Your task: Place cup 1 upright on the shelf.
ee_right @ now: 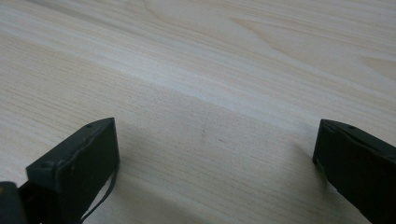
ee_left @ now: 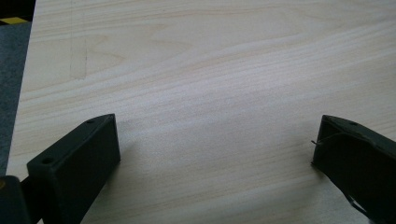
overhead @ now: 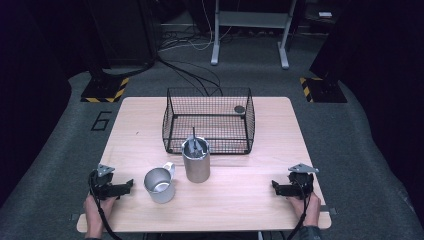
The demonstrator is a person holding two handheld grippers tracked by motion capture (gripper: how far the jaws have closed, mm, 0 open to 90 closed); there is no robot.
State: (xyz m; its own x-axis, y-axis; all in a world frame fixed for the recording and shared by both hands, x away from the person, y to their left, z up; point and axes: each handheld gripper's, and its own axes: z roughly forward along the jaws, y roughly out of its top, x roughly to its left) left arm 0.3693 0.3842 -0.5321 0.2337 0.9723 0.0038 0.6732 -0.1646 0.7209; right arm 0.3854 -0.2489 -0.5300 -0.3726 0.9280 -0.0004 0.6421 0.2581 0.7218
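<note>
Both our claws sit spread at the counter's (overhead: 260, 200) near corners — left claw (overhead: 127, 185), right claw (overhead: 276, 187) — gripping nothing; cup (overhead: 160, 185) and canister (overhead: 196, 160) contents stay indistinct.

Table (overhead: 250, 200) is seen as pale wood w/ matt, smooth grain. Mug (overhead: 160, 185) and canister (overhead: 196, 161) – brushed metal. Basket (overhead: 209, 120) – black wire mesh.

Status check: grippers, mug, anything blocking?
Left gripper open, empty, resting beside mug. Right gripper open, empty, near table's right edge. Mug upright, untouched. Path clear; canister stands just beyond.
</note>
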